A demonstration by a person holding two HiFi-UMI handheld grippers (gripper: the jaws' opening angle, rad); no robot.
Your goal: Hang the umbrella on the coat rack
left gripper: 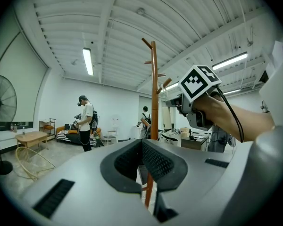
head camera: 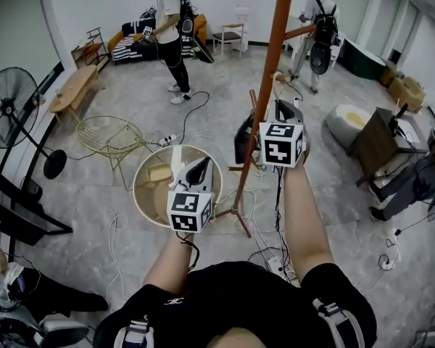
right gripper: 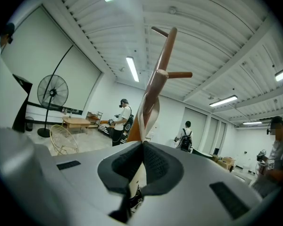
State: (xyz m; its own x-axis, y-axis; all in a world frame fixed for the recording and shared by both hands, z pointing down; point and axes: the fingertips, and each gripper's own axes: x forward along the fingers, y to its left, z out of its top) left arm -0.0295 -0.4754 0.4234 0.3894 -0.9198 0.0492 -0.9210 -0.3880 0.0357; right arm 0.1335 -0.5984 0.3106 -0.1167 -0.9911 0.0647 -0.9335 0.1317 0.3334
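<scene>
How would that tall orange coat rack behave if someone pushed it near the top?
Probably tips readily: the coat rack is a tall thin pole on short splayed feet. It looks like stiff wood, so it would likely rock as one piece rather than bend.

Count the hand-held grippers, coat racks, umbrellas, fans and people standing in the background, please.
Grippers: 2
Coat rack: 1
Umbrella: 1
Fan: 1
Standing people: 2
Total: 7

Left tongs (left gripper: pixel 142 141) and right tongs (right gripper: pixel 143 143) both clamped, held level.
</scene>
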